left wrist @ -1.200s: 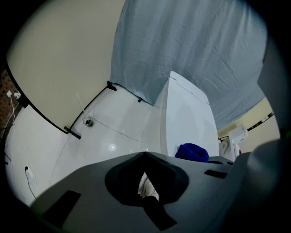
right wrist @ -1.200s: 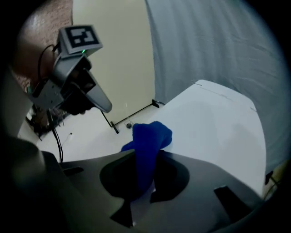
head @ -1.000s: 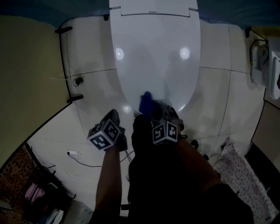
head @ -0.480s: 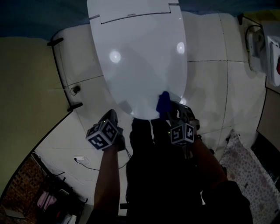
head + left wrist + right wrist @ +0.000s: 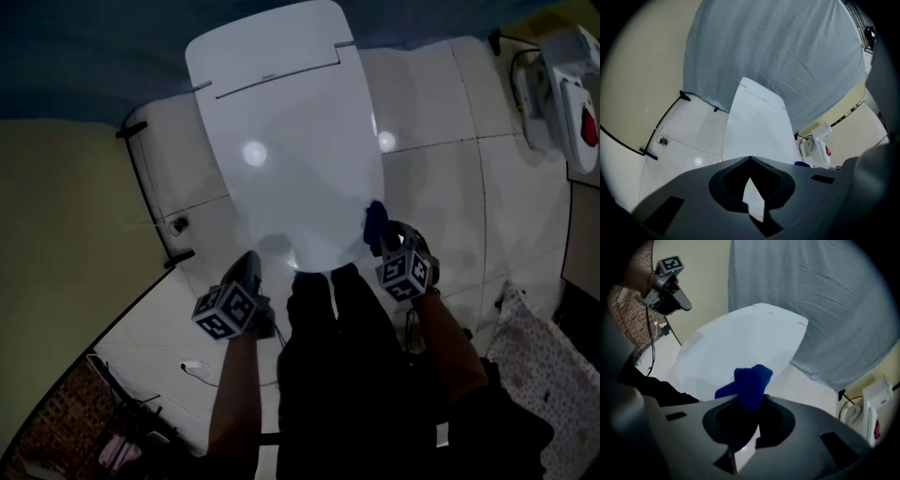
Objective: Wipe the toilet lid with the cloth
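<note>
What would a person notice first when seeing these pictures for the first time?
The closed white toilet lid fills the middle of the head view and is the brightest thing there. A blue cloth stands out at the lid's front right edge, pinched in the right claw. The left claw is shut on nothing and held off the lid, near its front left.

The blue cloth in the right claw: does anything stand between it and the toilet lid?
Nothing visible does. The right claw grips the cloth at the toilet lid's near right edge, and the lid is bare.
</note>
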{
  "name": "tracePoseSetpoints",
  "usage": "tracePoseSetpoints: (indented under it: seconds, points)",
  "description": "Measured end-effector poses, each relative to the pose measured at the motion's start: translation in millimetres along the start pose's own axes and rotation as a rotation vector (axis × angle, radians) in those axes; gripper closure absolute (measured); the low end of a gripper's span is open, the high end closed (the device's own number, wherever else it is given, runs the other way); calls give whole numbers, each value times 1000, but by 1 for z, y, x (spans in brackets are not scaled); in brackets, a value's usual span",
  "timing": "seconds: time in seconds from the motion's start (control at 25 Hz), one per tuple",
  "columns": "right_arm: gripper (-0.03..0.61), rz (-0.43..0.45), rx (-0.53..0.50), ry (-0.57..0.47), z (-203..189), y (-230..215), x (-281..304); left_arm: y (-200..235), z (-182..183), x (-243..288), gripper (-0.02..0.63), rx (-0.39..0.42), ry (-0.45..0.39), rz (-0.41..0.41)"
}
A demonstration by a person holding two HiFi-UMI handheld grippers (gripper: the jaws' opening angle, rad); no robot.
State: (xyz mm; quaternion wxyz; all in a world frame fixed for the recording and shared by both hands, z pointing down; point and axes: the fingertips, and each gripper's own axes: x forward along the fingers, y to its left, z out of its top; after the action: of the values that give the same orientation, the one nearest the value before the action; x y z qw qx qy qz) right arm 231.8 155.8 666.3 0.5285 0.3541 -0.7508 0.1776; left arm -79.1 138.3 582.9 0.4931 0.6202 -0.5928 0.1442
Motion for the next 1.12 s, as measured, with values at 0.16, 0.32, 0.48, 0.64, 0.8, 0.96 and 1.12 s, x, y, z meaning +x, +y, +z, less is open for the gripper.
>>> tracePoseSetpoints:
  seconds: [0.16,0.32,0.48,0.64,0.8,0.96,1.12]
  points:
    - [523,-49,106,-80,33,-39,-41,-27,60,-44,612,11,-145,-86]
    - [523,-43,223,-320,98,-83,-112,-63,133,-106,612,42,-354,-221]
    - [523,-52,271,-527,144,-115,-215,-109,184,-191,612,137,-526,-279]
    - [525,-96,322,-735,188,-138,-302,-149,237,-268,612,264,-736,-304]
    - [525,-92,360,-904,224,-145,-364,-179,270,-323,612,366,-887,-339]
    - [523,-107,369,-1080,268,-138,-429,-189,301,-366,612,422,-958,-374]
    - [523,-113,374,-1169,289,-110,-467,-175,303,-400,612,465,-994,-370]
